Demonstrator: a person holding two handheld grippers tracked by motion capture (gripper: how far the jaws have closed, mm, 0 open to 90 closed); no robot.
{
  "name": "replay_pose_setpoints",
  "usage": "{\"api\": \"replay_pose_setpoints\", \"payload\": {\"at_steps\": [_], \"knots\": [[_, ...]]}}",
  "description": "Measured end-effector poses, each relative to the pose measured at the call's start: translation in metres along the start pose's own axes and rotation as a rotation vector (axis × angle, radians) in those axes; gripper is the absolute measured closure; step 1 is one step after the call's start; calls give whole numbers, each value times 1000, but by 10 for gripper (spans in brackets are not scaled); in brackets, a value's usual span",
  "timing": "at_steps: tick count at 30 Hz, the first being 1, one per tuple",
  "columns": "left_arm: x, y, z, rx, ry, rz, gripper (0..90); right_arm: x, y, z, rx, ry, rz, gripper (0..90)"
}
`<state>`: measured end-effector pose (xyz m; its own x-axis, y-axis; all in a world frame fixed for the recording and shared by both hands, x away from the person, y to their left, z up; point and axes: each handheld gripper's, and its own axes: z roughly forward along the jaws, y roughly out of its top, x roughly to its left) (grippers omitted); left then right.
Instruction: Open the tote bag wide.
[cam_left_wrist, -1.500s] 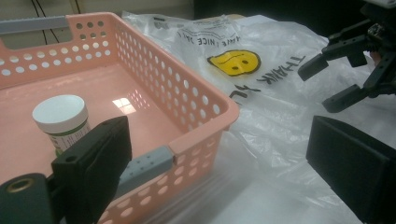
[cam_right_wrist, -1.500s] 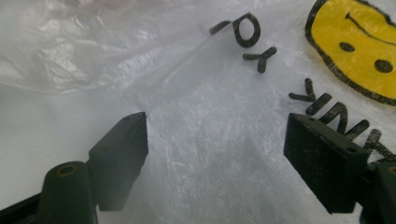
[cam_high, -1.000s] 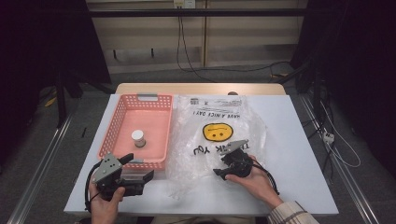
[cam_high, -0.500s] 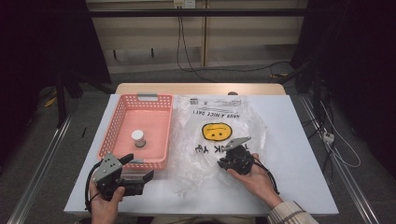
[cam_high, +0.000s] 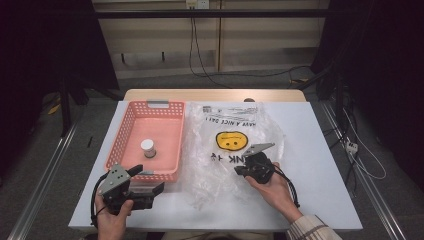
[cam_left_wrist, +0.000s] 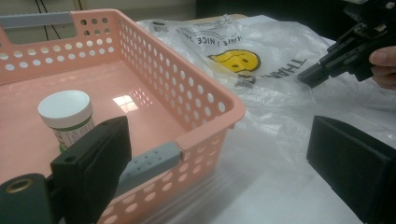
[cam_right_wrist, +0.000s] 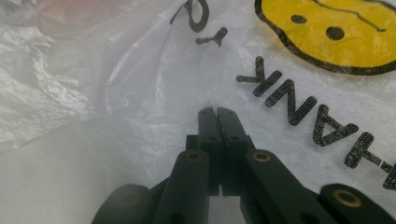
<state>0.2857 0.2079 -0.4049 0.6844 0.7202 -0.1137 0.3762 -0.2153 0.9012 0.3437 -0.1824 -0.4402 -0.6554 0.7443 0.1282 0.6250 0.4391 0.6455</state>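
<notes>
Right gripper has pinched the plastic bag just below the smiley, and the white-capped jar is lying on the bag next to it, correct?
Not quite. The right gripper is pinched on the plastic bag, but the high view shows the jar standing in the pink basket, not on the bag.

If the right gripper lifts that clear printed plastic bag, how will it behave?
The clear printed plastic bag looks thin and crinkled, so it would probably drape limply. The right gripper pinches one fold, so likely only one layer rises. It seems very light and may slide.
</notes>
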Motion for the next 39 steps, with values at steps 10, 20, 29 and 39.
{"api": "replay_pose_setpoints", "payload": {"at_steps": [10, 20, 29, 39], "knots": [[0, 0, 0, -2, 7, -5, 64, 3, 9, -15, -77, 0, 6, 900], [1, 0, 0, 1, 11, -2, 64, 6, 21, -30, -149, -16, -6, 900], [1, 0, 0, -1, 12, -3, 64, 9, 35, -32, -166, -25, -36, 900], [2, -1, 0, -1, 13, -5, 64, 6, 45, -37, -221, -15, -37, 900]]}}
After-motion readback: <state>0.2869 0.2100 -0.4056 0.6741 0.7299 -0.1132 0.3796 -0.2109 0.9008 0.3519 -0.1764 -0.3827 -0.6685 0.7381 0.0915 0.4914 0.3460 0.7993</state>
